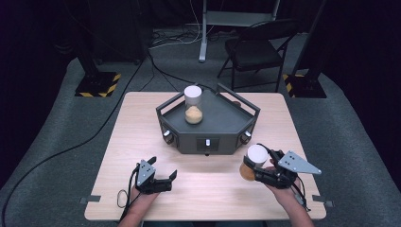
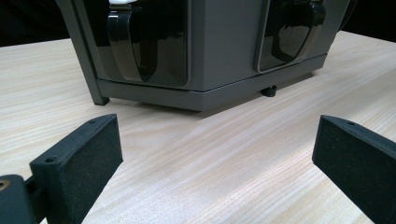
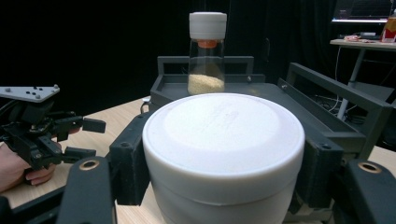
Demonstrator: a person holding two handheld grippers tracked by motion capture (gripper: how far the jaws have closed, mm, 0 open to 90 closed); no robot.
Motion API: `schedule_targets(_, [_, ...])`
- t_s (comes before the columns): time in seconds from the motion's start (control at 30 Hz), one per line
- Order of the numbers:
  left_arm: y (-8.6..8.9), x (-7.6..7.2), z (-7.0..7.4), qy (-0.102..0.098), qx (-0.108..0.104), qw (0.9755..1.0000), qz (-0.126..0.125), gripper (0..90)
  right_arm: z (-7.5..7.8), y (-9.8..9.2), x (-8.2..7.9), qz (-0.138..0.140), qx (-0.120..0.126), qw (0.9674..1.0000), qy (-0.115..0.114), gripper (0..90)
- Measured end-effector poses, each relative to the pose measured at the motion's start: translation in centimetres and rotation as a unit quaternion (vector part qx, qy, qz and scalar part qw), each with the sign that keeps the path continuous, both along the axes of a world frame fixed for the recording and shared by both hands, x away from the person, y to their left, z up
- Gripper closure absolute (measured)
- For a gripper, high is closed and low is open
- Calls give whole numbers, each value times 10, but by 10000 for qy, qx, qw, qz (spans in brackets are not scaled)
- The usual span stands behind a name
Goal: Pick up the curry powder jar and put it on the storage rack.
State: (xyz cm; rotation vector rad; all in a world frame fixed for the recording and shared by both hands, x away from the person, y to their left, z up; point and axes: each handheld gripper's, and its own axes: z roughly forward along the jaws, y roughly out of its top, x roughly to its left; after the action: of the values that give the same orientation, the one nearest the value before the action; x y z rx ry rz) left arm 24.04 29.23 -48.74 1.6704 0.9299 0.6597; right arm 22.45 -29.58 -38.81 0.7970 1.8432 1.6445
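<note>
My right gripper (image 1: 253,166) is shut on a clear jar (image 1: 252,163) with a white lid (image 3: 223,135) and orange-tan contents, held just off the table at the front right. The black jaws press on both sides of the jar below the lid in the right gripper view. A second jar (image 1: 193,104) with a white lid and tan powder in its bottom stands upright on the dark grey angular stand (image 1: 222,124); that jar (image 3: 206,53) rises behind the held lid. My left gripper (image 1: 163,170) rests low over the table at the front left, open, nothing between its pads (image 2: 84,158).
The stand (image 2: 224,51) sits mid-table with a raised rail around its top, knobs at its front corners and glossy black panels on its faces. A folding chair (image 1: 257,49), cables on the grey floor and hazard-striped bases (image 1: 99,84) lie beyond the table's far edge.
</note>
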Motion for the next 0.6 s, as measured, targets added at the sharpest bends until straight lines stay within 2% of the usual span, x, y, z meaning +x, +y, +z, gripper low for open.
schedule_targets(0.47, [0,0,0,5,8,10000,-20,15,25,14,18,9,106,9999,-52,322])
schedule_targets(0.6, [0,0,0,1,24,10000,-18,15,34,19,23,-17,60,9999,-108,321])
